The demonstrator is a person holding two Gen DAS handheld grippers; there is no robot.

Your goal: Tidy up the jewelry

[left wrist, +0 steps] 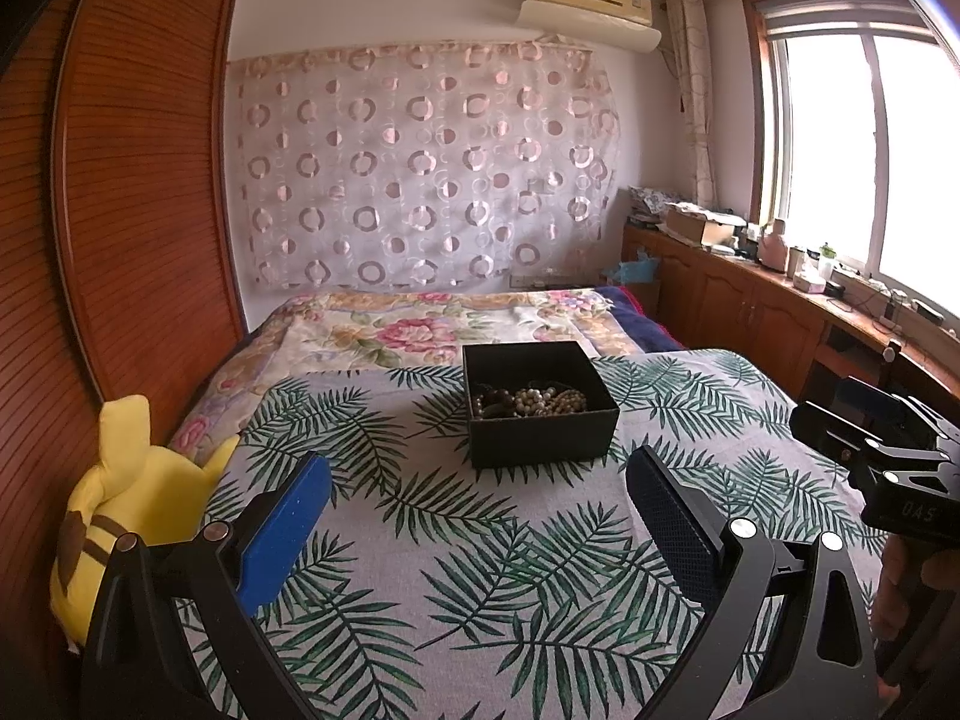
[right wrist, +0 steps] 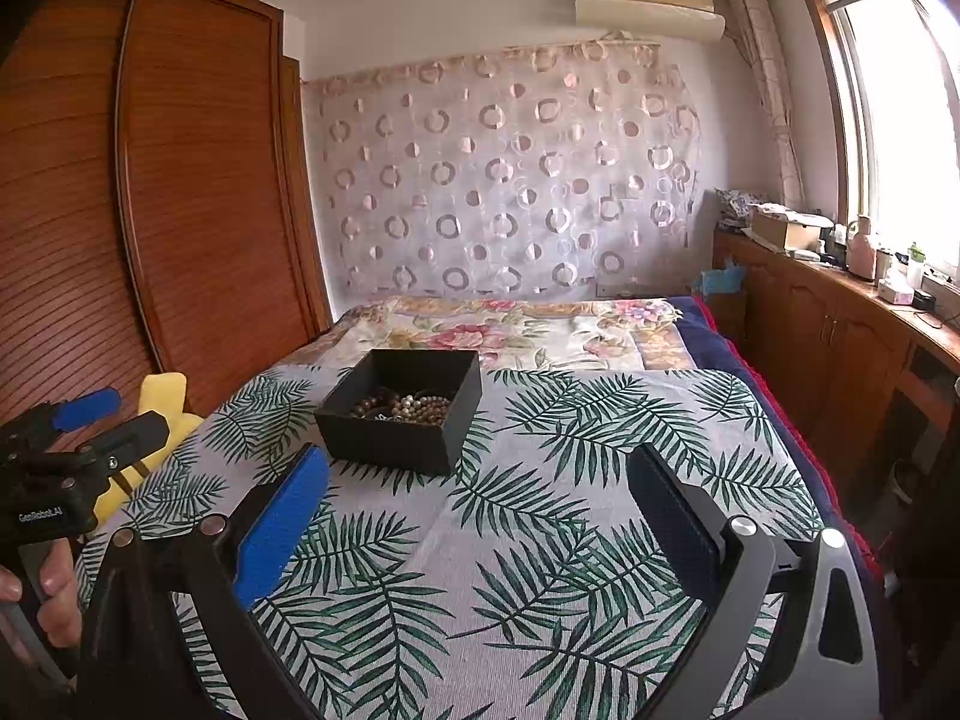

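A black open box (left wrist: 543, 435) stands on the leaf-print cloth (left wrist: 456, 552) on the bed, and in it lie beaded necklaces and bracelets (left wrist: 531, 401) in pearl and brown. My left gripper (left wrist: 480, 480) is open, just short of the box, with nothing between its blue pads. In the right wrist view the same box (right wrist: 396, 429) sits ahead and to the left of my right gripper (right wrist: 480, 474), which is open and holds nothing. The beads (right wrist: 402, 407) fill the box's floor. Each gripper shows at the edge of the other's view, held by a hand.
A yellow plush toy (left wrist: 126, 510) lies at the bed's left edge against the wooden wardrobe (left wrist: 138, 180). A floral blanket (left wrist: 420, 324) covers the far half of the bed. Wooden cabinets (left wrist: 750, 300) with clutter run under the window on the right.
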